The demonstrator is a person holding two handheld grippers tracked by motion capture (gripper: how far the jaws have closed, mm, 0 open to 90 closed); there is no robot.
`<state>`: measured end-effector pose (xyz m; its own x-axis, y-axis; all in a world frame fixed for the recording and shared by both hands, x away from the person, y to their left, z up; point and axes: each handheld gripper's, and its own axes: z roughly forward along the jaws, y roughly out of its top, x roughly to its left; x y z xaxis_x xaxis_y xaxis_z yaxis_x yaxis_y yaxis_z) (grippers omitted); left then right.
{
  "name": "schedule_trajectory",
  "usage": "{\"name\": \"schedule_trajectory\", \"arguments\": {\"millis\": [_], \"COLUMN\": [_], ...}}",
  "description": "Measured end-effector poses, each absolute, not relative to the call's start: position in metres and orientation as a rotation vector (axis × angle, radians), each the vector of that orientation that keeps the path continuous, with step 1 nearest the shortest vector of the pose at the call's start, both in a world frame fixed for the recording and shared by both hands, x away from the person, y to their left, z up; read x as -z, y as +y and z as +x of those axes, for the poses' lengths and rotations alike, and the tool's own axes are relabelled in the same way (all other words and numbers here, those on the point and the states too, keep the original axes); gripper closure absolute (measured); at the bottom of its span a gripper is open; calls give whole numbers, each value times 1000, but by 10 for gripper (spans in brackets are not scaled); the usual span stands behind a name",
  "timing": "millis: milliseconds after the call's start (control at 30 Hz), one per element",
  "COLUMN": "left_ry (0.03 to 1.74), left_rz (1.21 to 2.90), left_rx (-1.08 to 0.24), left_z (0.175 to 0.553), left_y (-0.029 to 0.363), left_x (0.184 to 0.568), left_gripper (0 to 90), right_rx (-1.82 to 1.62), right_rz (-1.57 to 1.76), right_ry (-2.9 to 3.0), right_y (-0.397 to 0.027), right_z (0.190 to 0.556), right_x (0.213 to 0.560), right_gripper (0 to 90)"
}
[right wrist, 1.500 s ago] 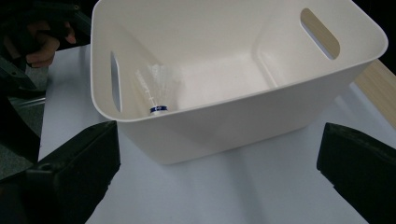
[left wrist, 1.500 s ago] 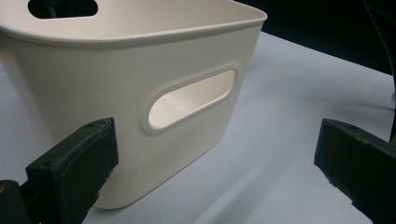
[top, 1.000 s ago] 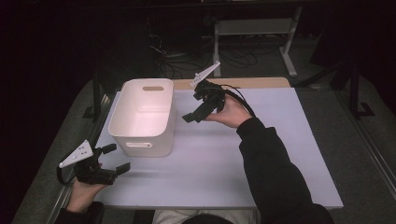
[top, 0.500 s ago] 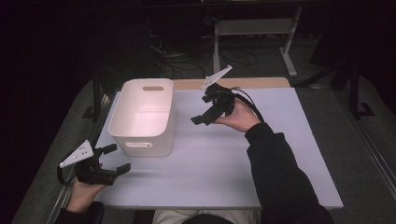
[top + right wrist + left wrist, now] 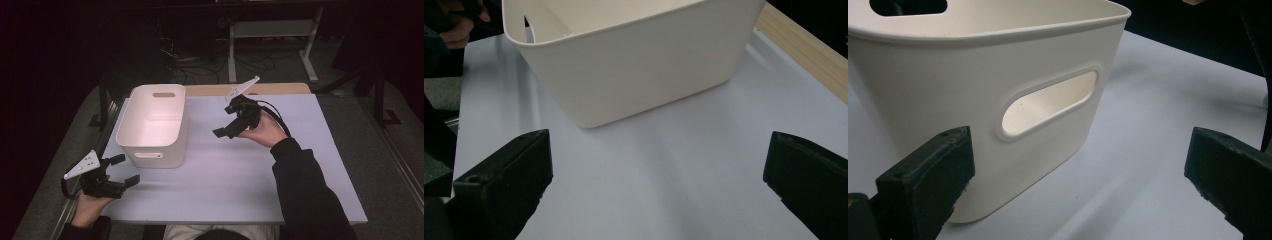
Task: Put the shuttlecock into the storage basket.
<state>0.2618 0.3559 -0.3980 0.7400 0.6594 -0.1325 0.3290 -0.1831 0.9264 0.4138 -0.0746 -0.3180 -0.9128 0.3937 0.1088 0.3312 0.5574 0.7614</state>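
A white plastic bin (image 5: 155, 125) with oval handle cut-outs stands on the left half of the table, and its inside looks bare. My left gripper (image 5: 126, 169) rests open at the front left corner, just in front of the bin's near wall (image 5: 973, 100), with nothing between its jaws. My right gripper (image 5: 226, 122) is held above the table to the right of the bin. It is open and holds nothing, and it points at the bin's side (image 5: 634, 60).
A white sheet (image 5: 240, 180) covers the table, with a wooden strip (image 5: 280, 89) along its back edge. Behind the table, cables and a metal frame (image 5: 270, 30) lie in the dark. The person's left hand (image 5: 454, 25) appears beyond the bin.
My right gripper has drawn back to the right, away from the bin, and slightly nearer the person. The left gripper and the bin have stayed still.
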Motion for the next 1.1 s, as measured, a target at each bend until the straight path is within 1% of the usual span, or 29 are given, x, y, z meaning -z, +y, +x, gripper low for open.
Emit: {"name": "schedule_trajectory", "arguments": {"millis": [467, 1100], "left_ry": [779, 780], "left_rz": [1785, 1787], "left_rx": [-360, -362], "left_z": [262, 263], "left_y": [356, 356], "left_x": [398, 398], "left_gripper": [0, 0], "right_rx": [-1328, -1360], "right_rz": [712, 766], "right_ry": [2671, 2609], "right_y": [-104, -136], "right_z": [406, 391], "right_x": [338, 350], "right_gripper": [0, 0]}}
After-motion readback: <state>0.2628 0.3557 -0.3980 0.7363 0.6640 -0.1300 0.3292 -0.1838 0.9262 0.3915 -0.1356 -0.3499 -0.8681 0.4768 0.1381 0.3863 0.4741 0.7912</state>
